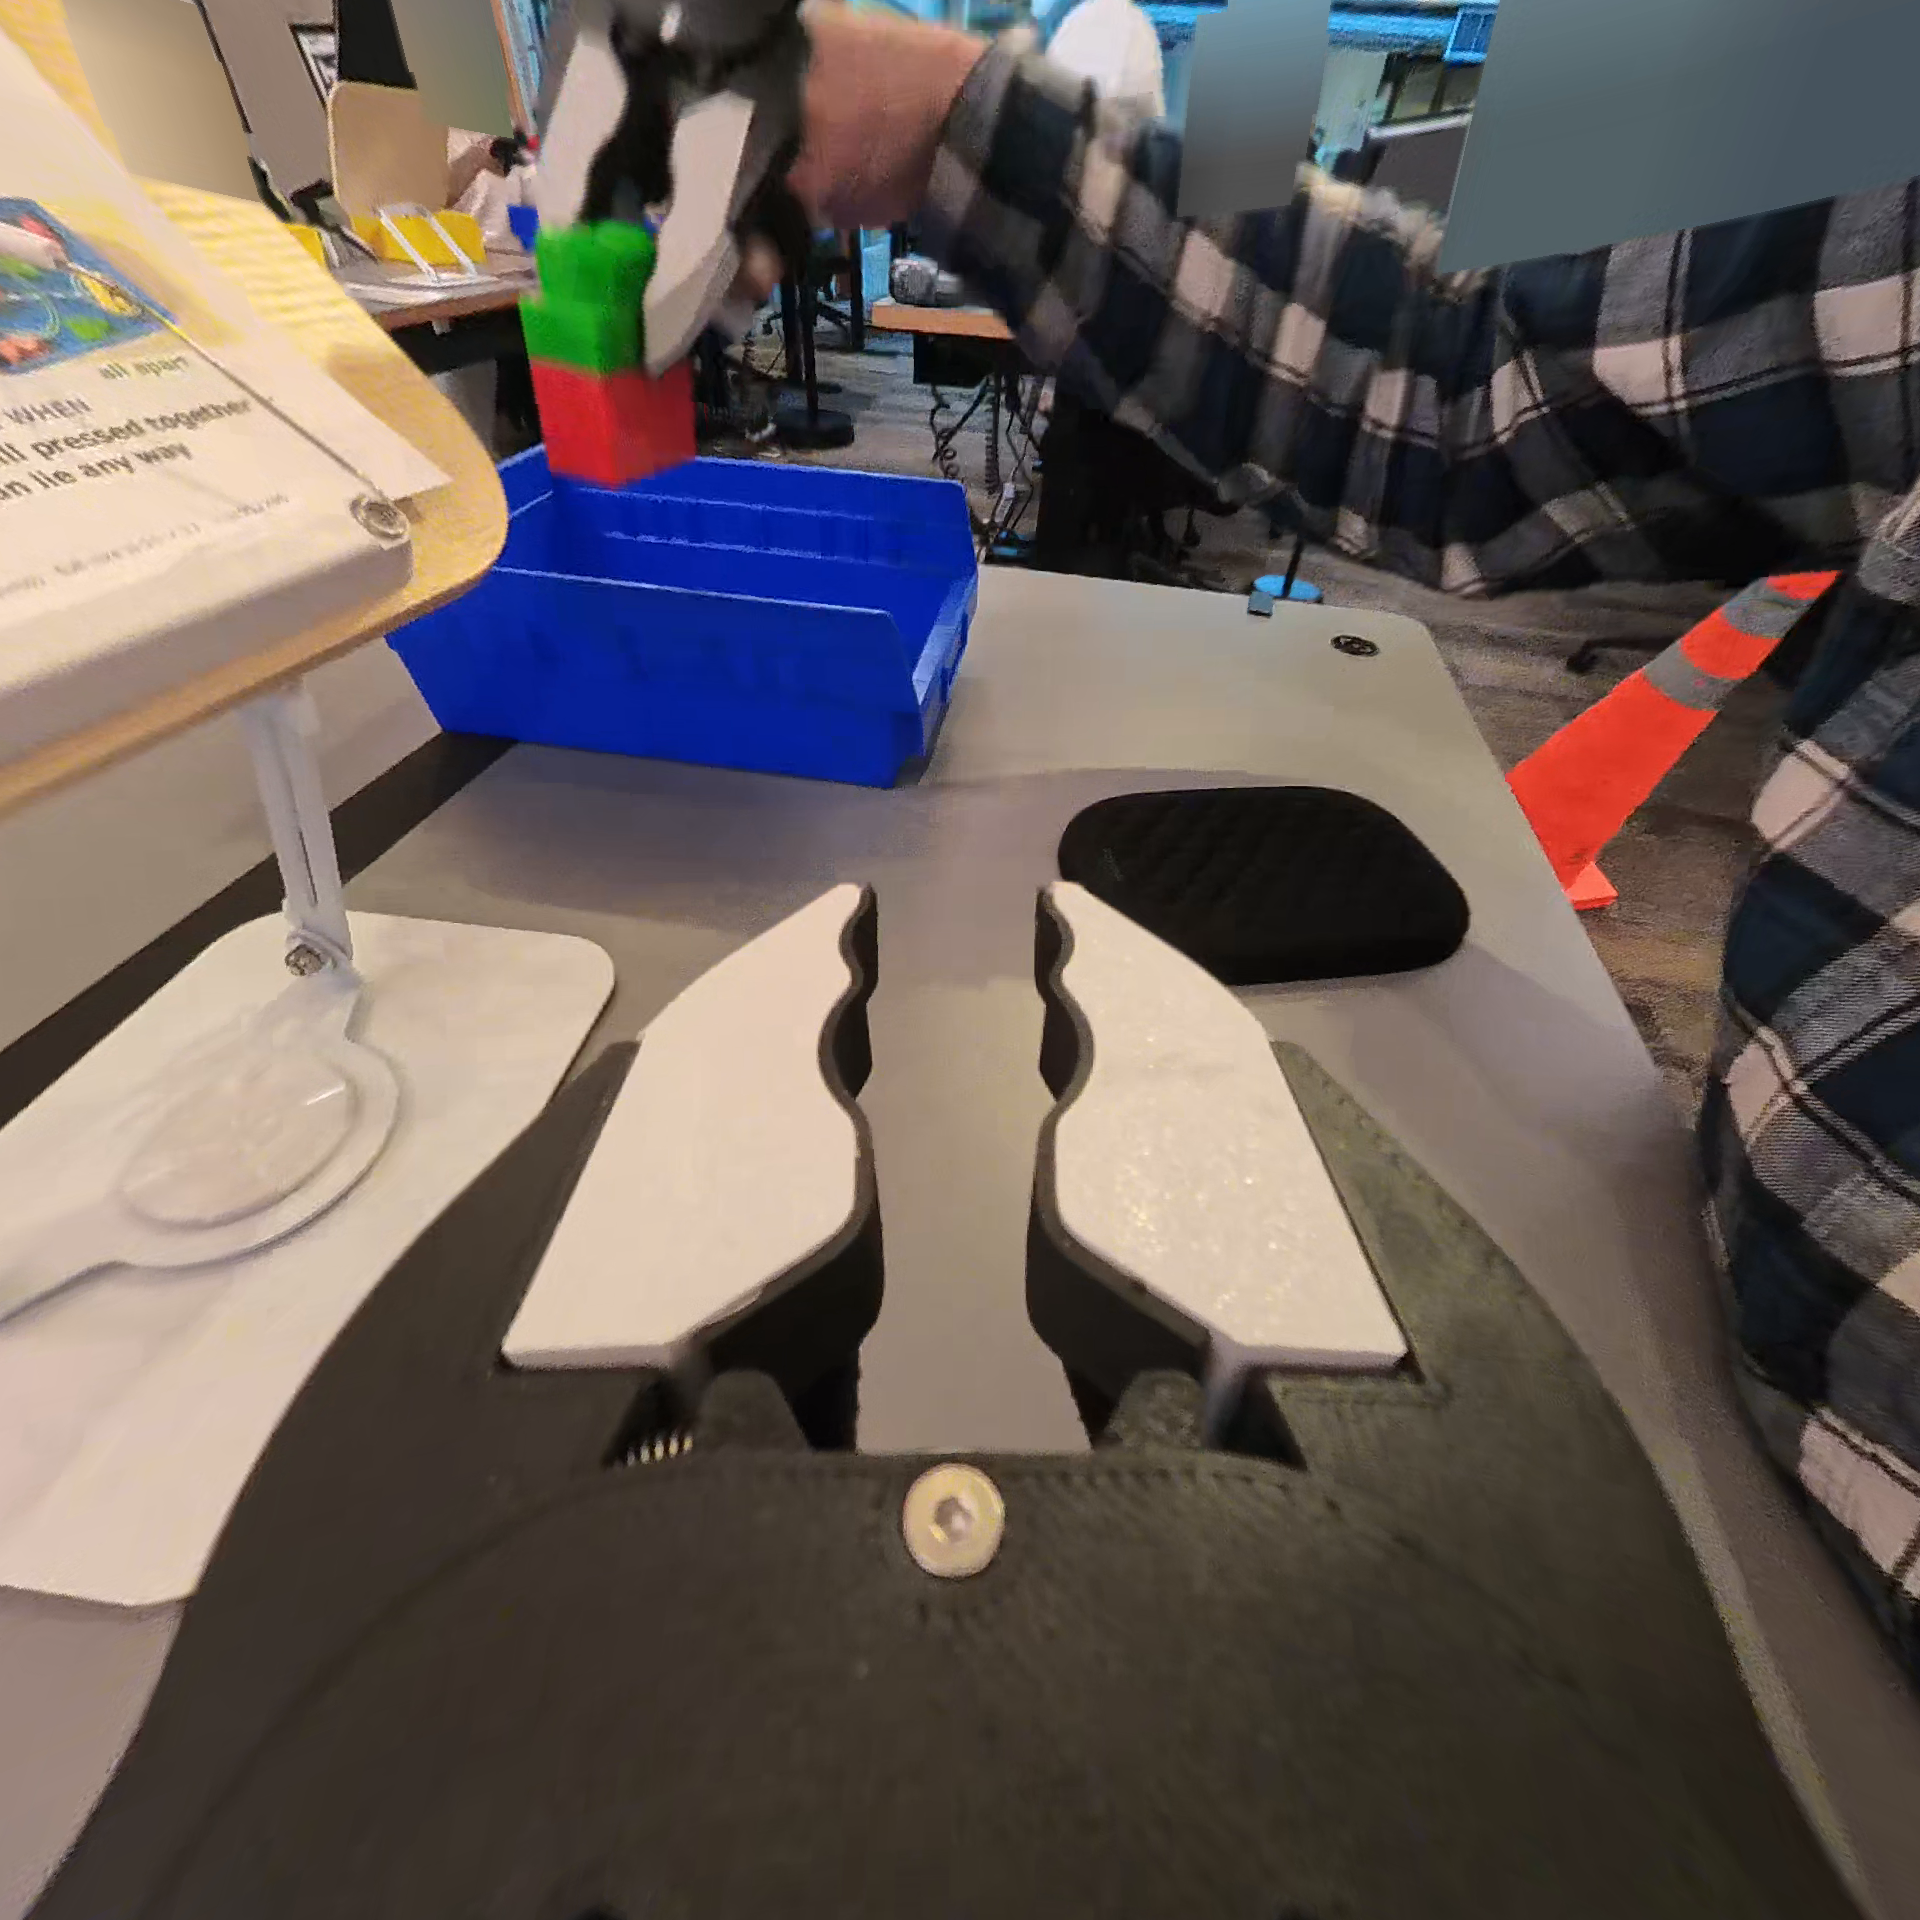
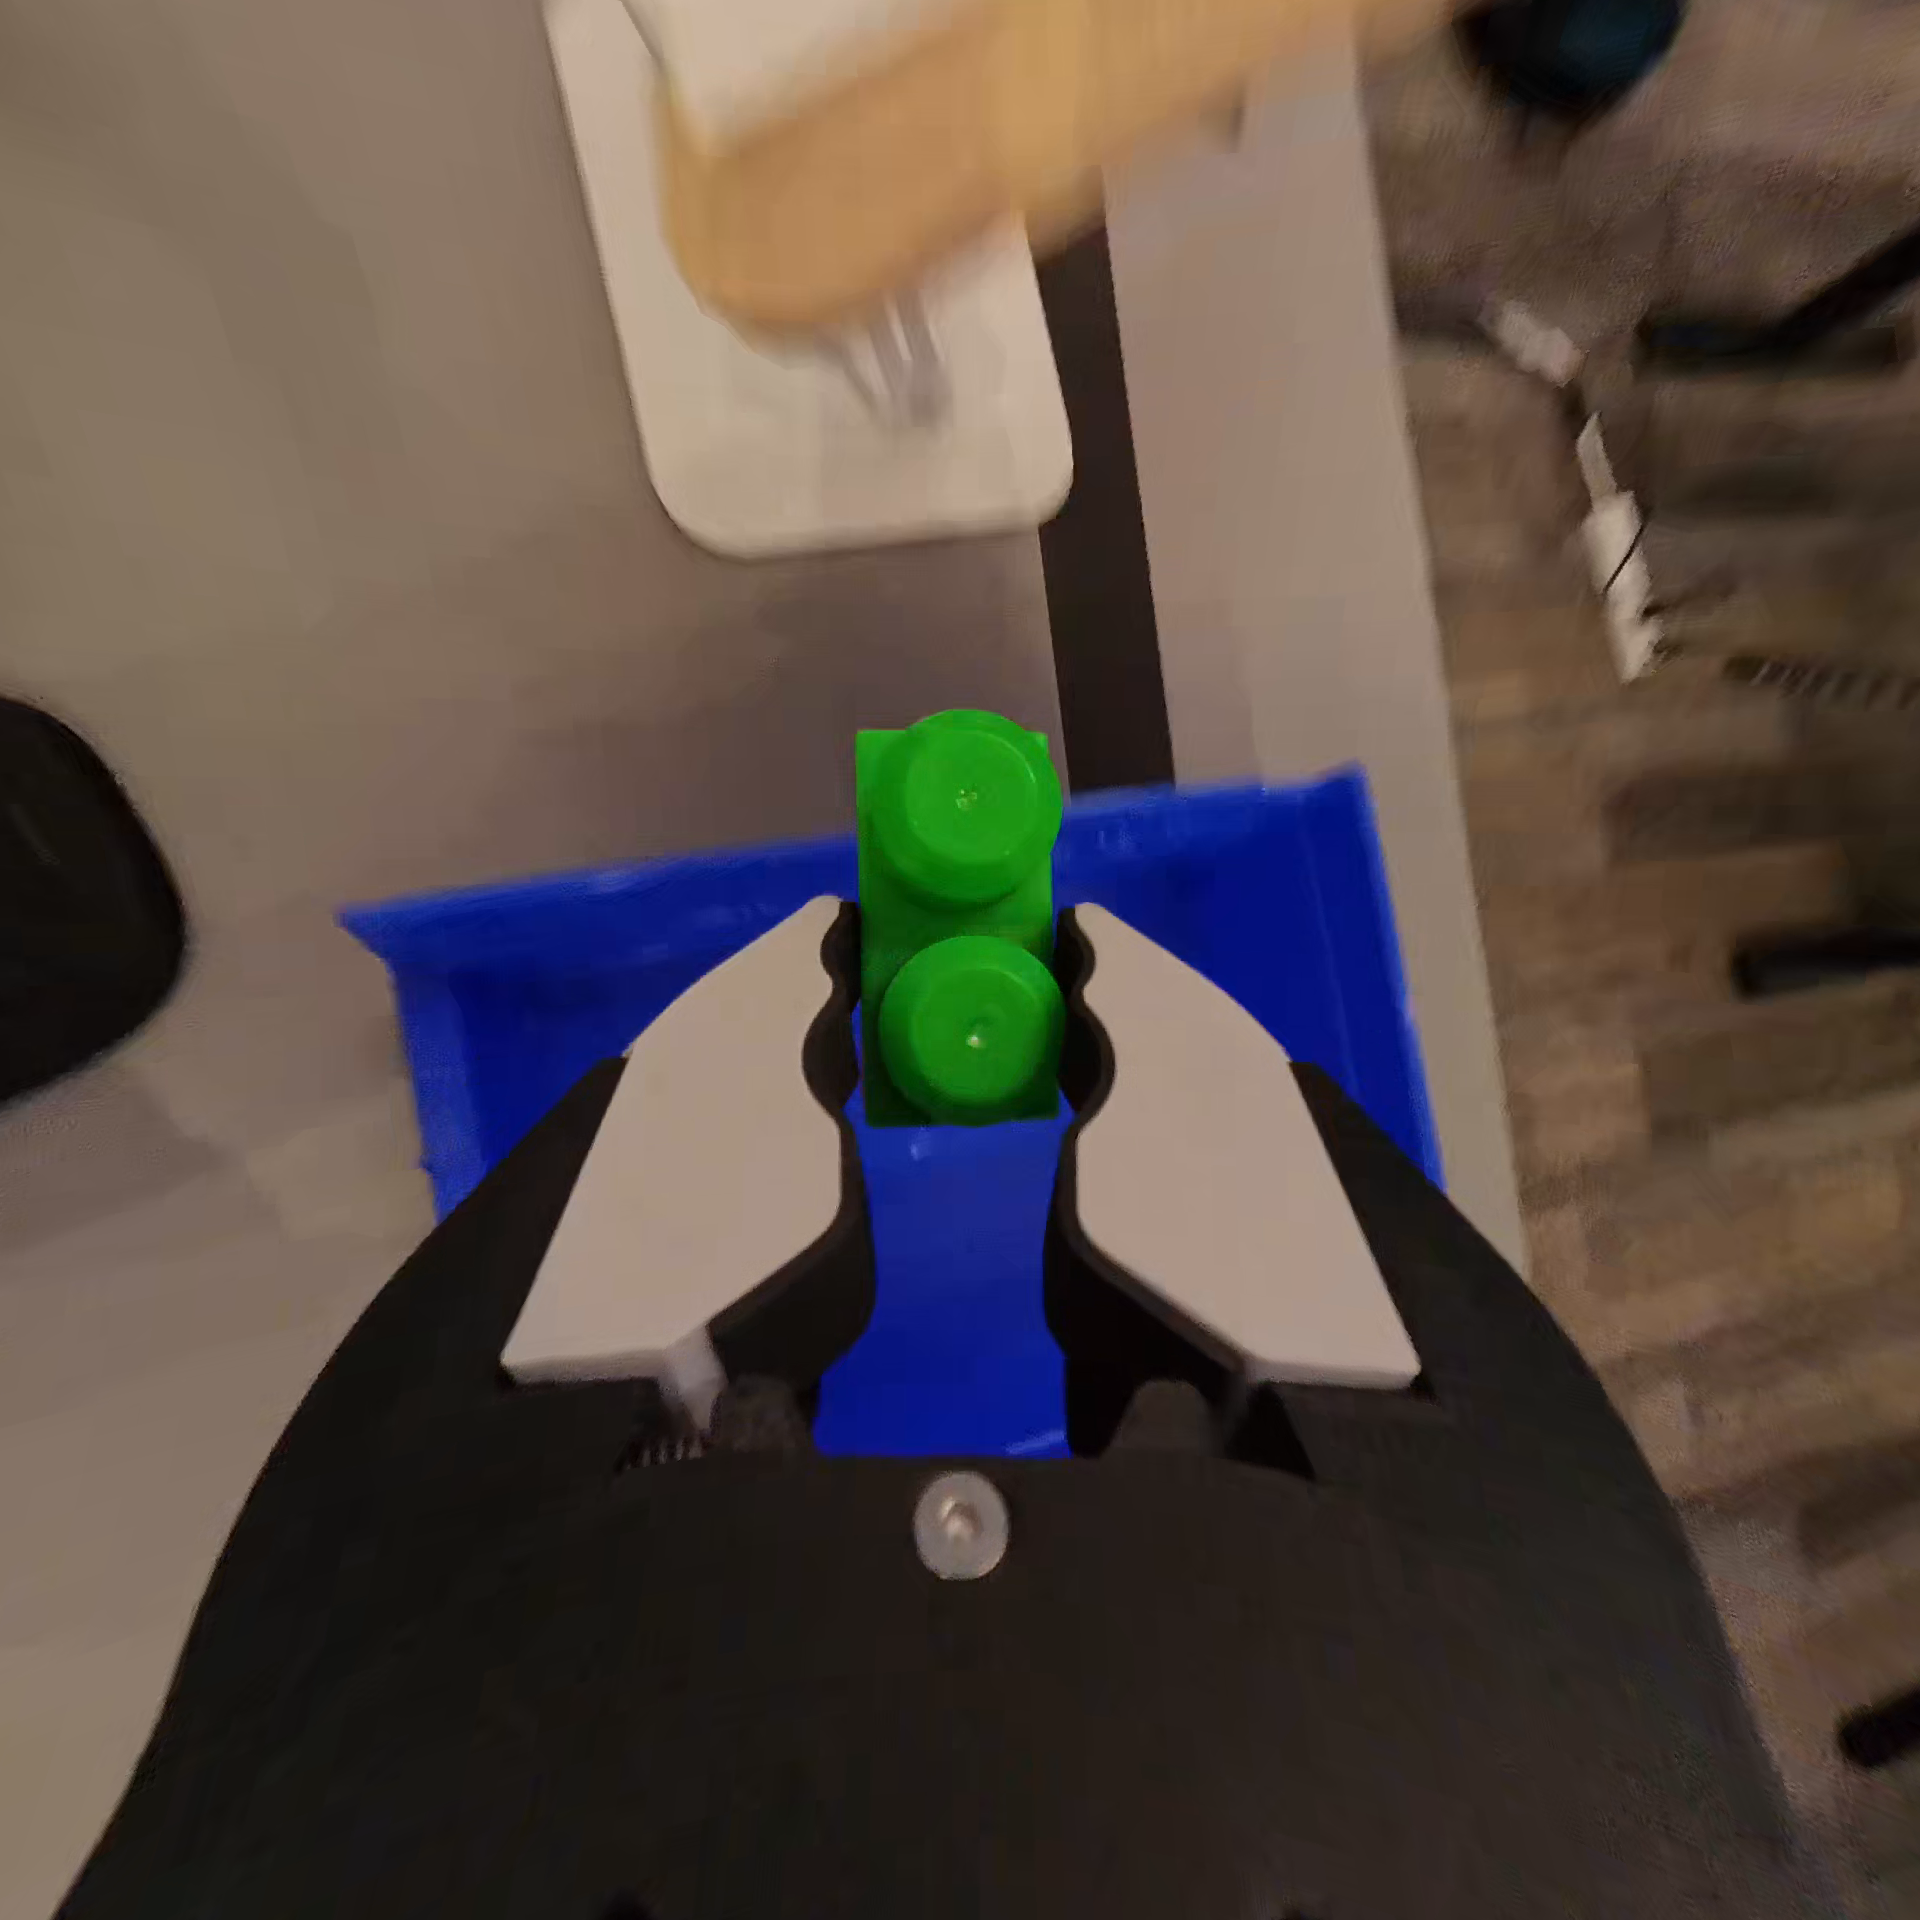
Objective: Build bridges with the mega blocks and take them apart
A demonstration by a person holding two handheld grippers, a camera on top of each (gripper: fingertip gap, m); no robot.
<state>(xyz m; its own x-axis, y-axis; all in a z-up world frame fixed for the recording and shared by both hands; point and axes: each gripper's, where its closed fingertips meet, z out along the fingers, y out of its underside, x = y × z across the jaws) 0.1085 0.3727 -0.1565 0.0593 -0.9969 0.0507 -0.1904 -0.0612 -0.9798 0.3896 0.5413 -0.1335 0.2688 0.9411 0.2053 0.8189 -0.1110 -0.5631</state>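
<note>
My right gripper (image 2: 958, 940) is shut on a green block (image 2: 961, 914), seen from above with two round studs. The left wrist view shows that same gripper (image 1: 613, 301) high over the blue bin (image 1: 727, 623), holding the green block (image 1: 587, 296) with a red block (image 1: 613, 421) stuck under it. My left gripper (image 1: 956, 914) is open and empty, low over the grey table (image 1: 1039, 810), in front of the bin. The bin (image 2: 1247, 883) lies right below the right gripper.
A black pad (image 1: 1262, 883) lies on the table right of my left gripper. A white stand base (image 1: 312, 1143) with a tilted instruction sheet (image 1: 187, 416) is at the left. An orange cone (image 1: 1652, 717) stands beyond the table's right edge. A person's plaid sleeve (image 1: 1351, 312) reaches across. There is about 35 centimetres between the tips of the two grippers. The white stand base (image 1: 312, 1143) is closer to my left gripper, around 25 centimetres from its tips; the right tips are 30 centimetres off.
</note>
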